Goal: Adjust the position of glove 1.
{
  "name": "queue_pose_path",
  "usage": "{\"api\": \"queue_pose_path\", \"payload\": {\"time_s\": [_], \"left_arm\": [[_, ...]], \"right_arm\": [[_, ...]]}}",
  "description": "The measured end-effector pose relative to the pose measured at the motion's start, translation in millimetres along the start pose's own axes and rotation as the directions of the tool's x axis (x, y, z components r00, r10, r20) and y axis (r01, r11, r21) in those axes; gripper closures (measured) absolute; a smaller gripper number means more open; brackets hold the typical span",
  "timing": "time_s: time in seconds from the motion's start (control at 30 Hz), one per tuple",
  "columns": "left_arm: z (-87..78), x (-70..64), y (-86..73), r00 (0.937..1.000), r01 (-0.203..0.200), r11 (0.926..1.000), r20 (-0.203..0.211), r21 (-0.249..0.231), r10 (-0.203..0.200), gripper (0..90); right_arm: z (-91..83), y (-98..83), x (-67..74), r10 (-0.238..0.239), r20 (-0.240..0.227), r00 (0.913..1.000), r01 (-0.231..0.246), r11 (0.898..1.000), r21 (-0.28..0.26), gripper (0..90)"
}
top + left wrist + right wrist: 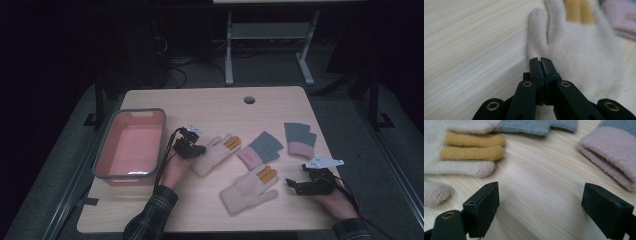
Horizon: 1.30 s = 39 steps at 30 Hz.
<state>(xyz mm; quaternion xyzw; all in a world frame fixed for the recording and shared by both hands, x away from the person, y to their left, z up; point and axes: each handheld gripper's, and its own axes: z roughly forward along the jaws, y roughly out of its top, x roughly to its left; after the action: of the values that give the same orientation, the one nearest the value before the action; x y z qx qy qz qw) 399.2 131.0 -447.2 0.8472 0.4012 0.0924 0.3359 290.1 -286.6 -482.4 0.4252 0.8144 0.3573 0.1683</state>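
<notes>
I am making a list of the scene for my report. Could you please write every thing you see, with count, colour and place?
cream gloves: two, cream with mustard fingers; one beside the bin, one at the front middle.
grey gloves: two, grey with pink cuffs; one at the middle, one right of it.
bin: one, pink with grey rim, table's left side.
table: one, light wood, with a cable hole near the far edge.
left gripper: black, fingers closed, pinching the edge of the cream glove by the bin.
right gripper: black, fingers wide apart, holding nothing, front right.
</notes>
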Motion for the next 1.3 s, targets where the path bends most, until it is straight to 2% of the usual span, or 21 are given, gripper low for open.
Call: {"api": "queue_pose_path", "payload": {"time_s": [0.17, 0.23, 0.37, 0.47, 0.5, 0.6, 0.63, 0.7, 0.8, 1.03, 1.1, 1.17, 1.3], "left_arm": [[-13.2, -6.5, 5.9, 0.9986, -0.029, 0.9981, 0.043, -0.054, 0.031, 88.6], [-17.5, -9.0, 7.5, 0.9976, -0.029, 0.997, 0.061, -0.072, 0.033, 88.7], [-28.0, -14.6, 11.5, 0.9951, -0.047, 0.9923, 0.082, -0.115, 0.056, 88.8], [-32.9, -18.3, 13.0, 0.9932, -0.054, 0.9896, 0.095, -0.133, 0.067, 88.8], [-34.5, -18.2, 13.3, 0.9919, -0.07, 0.989, 0.096, -0.131, 0.083, 88.8], [-37.8, -20.0, 13.1, 0.9909, -0.07, 0.9871, 0.104, -0.143, 0.086, 88.8], [-39.4, -19.9, 13.0, 0.9902, -0.08, 0.9861, 0.102, -0.146, 0.095, 88.9], [-43.3, -20.7, 12.6, 0.9892, -0.083, 0.9846, 0.107, -0.154, 0.1, 88.9], [-48.0, -22.8, 11.8, 0.9887, -0.087, 0.9824, 0.106, -0.165, 0.105, 88.9], [-58.6, -27.2, 9.2, 0.9871, -0.099, 0.9773, 0.106, -0.187, 0.12, 89.0], [-60.8, -27.6, 8.0, 0.986, -0.113, 0.9766, 0.101, -0.183, 0.133, 89.0], [-61.7, -28.7, 6.9, 0.9864, -0.11, 0.9758, 0.1, -0.189, 0.13, 89.0], [-65.3, -29.1, 4.6, 0.9856, -0.116, 0.9732, 0.098, -0.198, 0.138, 88.9]], "right_arm": [[0.0, 0.0, 0.0, 0.0, 0.0, 1.0, 0.0, 1.0, 0.0, 14.2], [0.0, 0.0, 0.0, -0.001, 0.0, 1.0, 0.001, 1.0, 0.0, 14.2], [-0.5, 1.9, 1.1, -0.004, 0.0, 1.0, 0.004, 1.0, 0.014, 16.5], [-3.9, 7.0, 6.2, -0.01, -0.013, 0.9999, 0.011, 1.0, 0.022, 35.5], [-5.4, 9.1, 8.3, -0.013, -0.026, 0.9996, 0.014, 1.0, 0.019, 43.0], [-9.8, 16.3, 18.1, -0.027, -0.086, 0.9959, 0.027, 1.0, 0.004, 64.2], [-10.6, 18.6, 21.8, -0.034, -0.114, 0.9929, 0.035, 0.999, 0.007, 71.9], [-9.1, 23.0, 31.5, -0.052, -0.178, 0.9828, 0.053, 0.999, 0.003, 80.7], [-4.4, 28.9, 45.4, -0.091, -0.24, 0.9664, 0.092, 0.996, -0.007, 89.5], [12.6, 41.8, 66.0, -0.112, -0.313, 0.9431, 0.121, 0.993, 0.007, 89.8], [18.4, 44.1, 71.6, -0.119, -0.326, 0.9379, 0.133, 0.991, 0.019, 89.8], [24.1, 45.7, 76.8, -0.124, -0.33, 0.9357, 0.145, 0.989, 0.04, 89.8], [33.6, 48.8, 85.2, -0.146, -0.328, 0.9333, 0.17, 0.984, 0.046, 89.8]]}}
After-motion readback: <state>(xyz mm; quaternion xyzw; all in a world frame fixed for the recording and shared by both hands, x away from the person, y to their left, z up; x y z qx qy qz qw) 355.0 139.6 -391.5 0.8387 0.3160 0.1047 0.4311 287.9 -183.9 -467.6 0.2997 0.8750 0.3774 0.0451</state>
